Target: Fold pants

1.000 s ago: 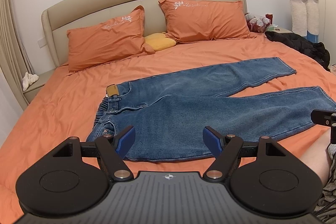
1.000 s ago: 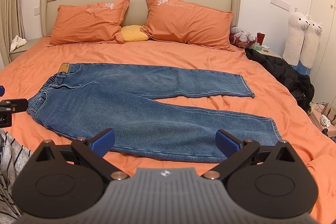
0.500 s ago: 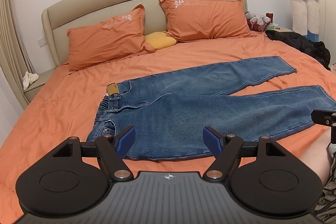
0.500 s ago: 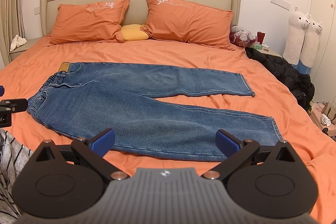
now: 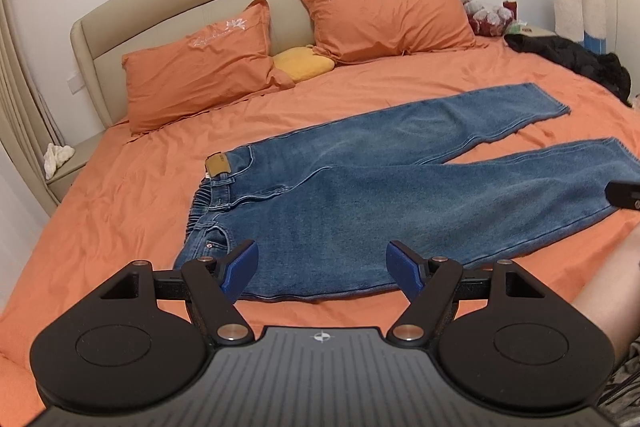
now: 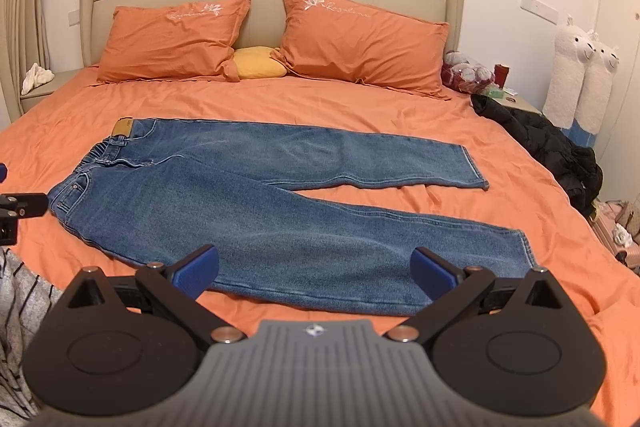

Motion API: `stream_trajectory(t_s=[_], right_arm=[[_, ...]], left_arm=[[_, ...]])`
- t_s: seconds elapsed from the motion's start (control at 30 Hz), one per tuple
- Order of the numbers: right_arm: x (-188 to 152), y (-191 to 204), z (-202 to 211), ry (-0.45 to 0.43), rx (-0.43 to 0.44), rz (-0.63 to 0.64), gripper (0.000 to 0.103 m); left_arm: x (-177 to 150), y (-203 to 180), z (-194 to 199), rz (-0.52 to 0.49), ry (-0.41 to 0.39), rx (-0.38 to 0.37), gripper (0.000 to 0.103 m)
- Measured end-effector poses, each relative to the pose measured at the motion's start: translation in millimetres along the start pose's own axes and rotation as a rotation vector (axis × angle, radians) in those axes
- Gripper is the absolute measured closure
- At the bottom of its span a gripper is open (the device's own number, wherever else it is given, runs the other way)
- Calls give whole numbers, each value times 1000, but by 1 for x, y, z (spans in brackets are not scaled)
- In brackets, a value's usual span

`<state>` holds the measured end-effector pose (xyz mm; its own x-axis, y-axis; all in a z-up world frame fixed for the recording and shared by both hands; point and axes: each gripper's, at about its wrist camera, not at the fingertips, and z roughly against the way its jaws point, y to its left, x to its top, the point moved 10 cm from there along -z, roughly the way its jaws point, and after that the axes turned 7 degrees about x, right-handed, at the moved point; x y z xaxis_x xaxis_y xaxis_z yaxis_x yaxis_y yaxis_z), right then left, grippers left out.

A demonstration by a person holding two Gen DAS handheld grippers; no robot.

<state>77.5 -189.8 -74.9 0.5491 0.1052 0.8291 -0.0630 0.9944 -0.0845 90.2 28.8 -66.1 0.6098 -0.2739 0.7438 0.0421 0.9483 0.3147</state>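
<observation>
Jeans (image 5: 400,195) lying flat on bed (image 5: 120,187); left gripper (image 5: 322,265) and right gripper (image 6: 314,269) hovering spread wide, gripping nothing. Right view alone showing far hem (image 6: 476,169).

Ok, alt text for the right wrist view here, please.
A pair of blue jeans lies flat and unfolded on an orange bed, waistband to the left, legs spread apart to the right. The right hand-held gripper hovers open at the near edge, holding nothing. Two orange pillows lean on the headboard; a black jacket lies at the right.

We see blue jeans (image 6: 256,211) lying flat and unfolded on the bed (legs splayed apart, waistband at left).
</observation>
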Motion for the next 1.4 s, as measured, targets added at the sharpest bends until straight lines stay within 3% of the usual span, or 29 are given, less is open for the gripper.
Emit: stream_trajectory(t_s=[0.13, 0.37, 0.43, 0.5, 0.6, 0.77, 0.97, 1.13, 1.27, 1.3, 1.33, 1.4], right_arm=[[10, -1, -16, -51, 48, 97, 5], [12, -6, -80, 73, 94, 203, 7], [10, -8, -100, 120, 90, 229, 12], [7, -7, -121, 170, 89, 257, 26], [-5, 2, -149, 247, 135, 302, 39], [-35, 27, -190, 384, 242, 376, 53], [-67, 46, -222, 501, 319, 433, 53], [-84, 44, -239, 579, 306, 481, 52], [-88, 46, -246, 590, 291, 517, 52], [-87, 47, -246, 582, 282, 528, 56], [-86, 49, -245, 567, 277, 540, 62], [-80, 51, -237, 539, 282, 543, 85]], left_arm=[[8, 10, -12, -48, 17, 5, 20], [21, 32, -50, -205, 45, 61, 23], [24, 41, -68, -265, 50, 83, 23], [26, 47, -86, -323, 58, 84, 23], [21, 50, -119, -422, 100, 17, 23], [-17, 44, -173, -663, 167, -119, 23], [-84, 38, -225, -891, 276, -221, 23], [-119, 43, -255, -991, 332, -200, 22], [-125, 43, -266, -958, 303, -164, 14], [-123, 44, -264, -945, 299, -160, 21], [-121, 43, -261, -936, 294, -164, 39], [-111, 45, -256, -900, 269, -138, 57]])
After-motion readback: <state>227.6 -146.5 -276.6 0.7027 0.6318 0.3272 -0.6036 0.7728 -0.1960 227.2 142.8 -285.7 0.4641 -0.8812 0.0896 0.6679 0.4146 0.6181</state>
